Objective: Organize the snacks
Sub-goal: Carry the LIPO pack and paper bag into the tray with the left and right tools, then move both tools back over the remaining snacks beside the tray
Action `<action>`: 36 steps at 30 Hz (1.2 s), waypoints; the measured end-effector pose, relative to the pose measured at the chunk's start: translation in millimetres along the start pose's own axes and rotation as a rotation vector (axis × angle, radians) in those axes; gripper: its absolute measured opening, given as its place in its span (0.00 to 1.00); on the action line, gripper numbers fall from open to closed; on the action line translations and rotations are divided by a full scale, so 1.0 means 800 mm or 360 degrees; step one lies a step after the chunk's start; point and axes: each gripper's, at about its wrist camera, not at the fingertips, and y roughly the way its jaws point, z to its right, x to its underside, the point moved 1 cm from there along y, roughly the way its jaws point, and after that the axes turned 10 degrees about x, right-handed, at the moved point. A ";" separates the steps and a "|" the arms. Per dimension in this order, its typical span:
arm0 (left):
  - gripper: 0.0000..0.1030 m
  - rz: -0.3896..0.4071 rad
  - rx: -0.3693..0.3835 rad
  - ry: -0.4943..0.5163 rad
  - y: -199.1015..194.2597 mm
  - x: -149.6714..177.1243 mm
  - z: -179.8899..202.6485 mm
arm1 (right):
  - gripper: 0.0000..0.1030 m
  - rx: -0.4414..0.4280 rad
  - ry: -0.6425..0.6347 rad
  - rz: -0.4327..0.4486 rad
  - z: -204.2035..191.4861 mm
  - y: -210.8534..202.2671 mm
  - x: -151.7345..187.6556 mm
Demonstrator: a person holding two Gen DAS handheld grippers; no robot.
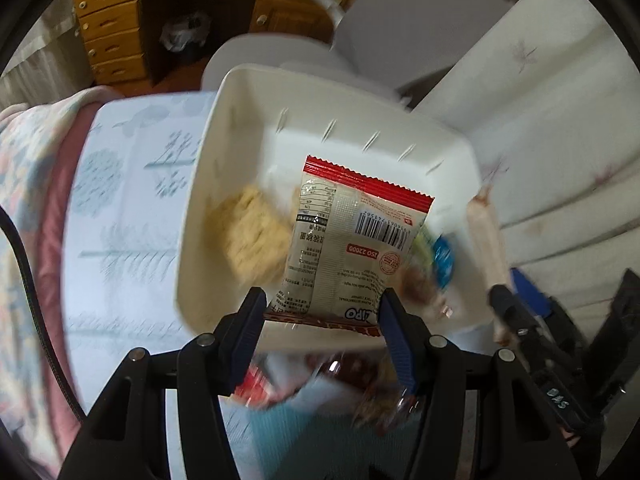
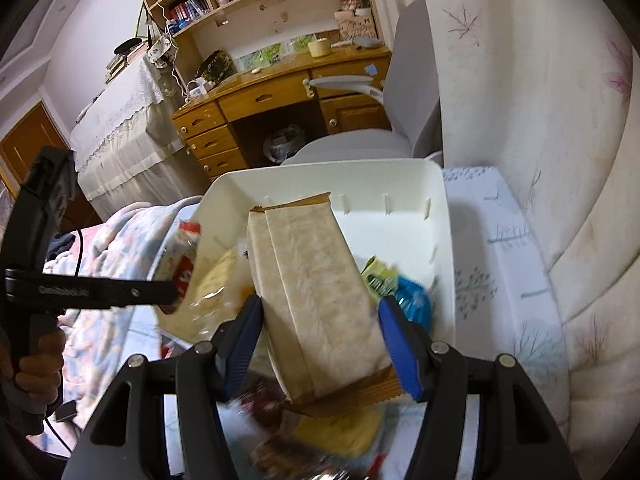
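Observation:
My left gripper (image 1: 323, 305) is shut on the bottom edge of a cream snack packet (image 1: 352, 236) with red serrated ends and a barcode. It hangs over the white plastic bin (image 1: 304, 80). My right gripper (image 2: 320, 314) is shut on a long beige packet (image 2: 316, 280) with brown ends, held over the same bin (image 2: 448, 240). Inside the bin lie a pale cracker pack (image 1: 252, 232), a green wrapper (image 2: 376, 272) and a blue wrapper (image 1: 442, 258). The right gripper (image 1: 560, 296) shows at the right edge of the left wrist view. The left gripper (image 2: 176, 292) shows at the left of the right wrist view.
The bin stands on a bed sheet (image 1: 120, 208) printed with trees. Loose snacks, among them a yellow packet (image 2: 340, 432), lie below the grippers. A padded white headboard (image 2: 560, 120) rises on the right. Behind stand a grey chair (image 2: 412, 92) and a wooden desk (image 2: 256, 100). A hand (image 2: 24, 372) grips the left handle.

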 end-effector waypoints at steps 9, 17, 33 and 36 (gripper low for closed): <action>0.68 0.0173 -0.0025 -0.0027 0.012 0.000 -0.019 | 0.58 -0.0001 0.0032 0.0074 0.010 0.024 0.002; 0.76 0.0141 -0.0043 -0.0061 0.004 0.010 -0.025 | 0.62 0.0045 0.0067 0.0015 0.012 0.019 0.008; 0.77 0.0044 -0.0064 0.0132 -0.046 0.066 -0.015 | 0.68 0.0113 0.0300 -0.0002 -0.005 -0.037 0.050; 0.77 0.0007 -0.0076 0.0195 -0.053 0.078 -0.015 | 0.69 0.0114 0.0371 -0.0011 -0.007 -0.049 0.062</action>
